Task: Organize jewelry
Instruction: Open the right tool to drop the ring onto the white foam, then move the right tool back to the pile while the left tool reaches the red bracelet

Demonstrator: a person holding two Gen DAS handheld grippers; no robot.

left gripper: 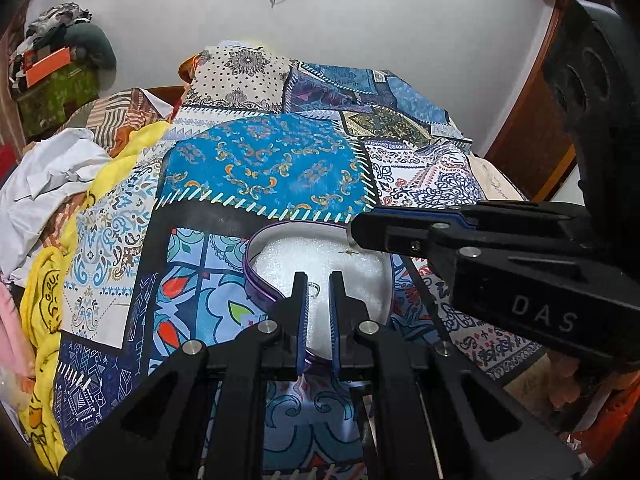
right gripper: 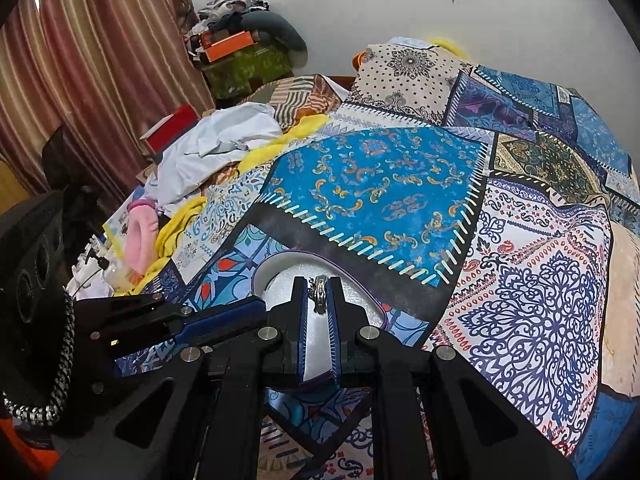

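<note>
— Watching from the side, which step did you take it for?

— Placing, I'd say. The right gripper [right gripper: 318,300] had its jaws clenched on an ornate silver ring [right gripper: 320,294], held at the lower centre of the right wrist view, directly over the white foam [right gripper: 280,288] inside the purple-rimmed box [left gripper: 256,276]. From how things lay, the ring was about to go into the box, not out of it.

— And the left gripper [left gripper: 318,296]?

— Its jaws stood a little apart with nothing between them, poised over the near rim of the same box at the lower centre of its own view. A small thin ring [left gripper: 313,289] lay on the foam just past its tips, and a tiny gold piece [left gripper: 347,252], too small to name, sat under the right gripper's fingers.

— So the next move?

— In my judgement, lowering the ornate ring onto a bare patch of foam and letting go gently, clear of the 2 pieces already there.

— Any room to work?

— Tight. Both grippers crowded 1 small box, the right reaching in from the right of the left wrist frame. The patchwork quilt [right gripper: 372,192] beyond lay open; piled clothes [right gripper: 212,136] filled the upper left.
</note>
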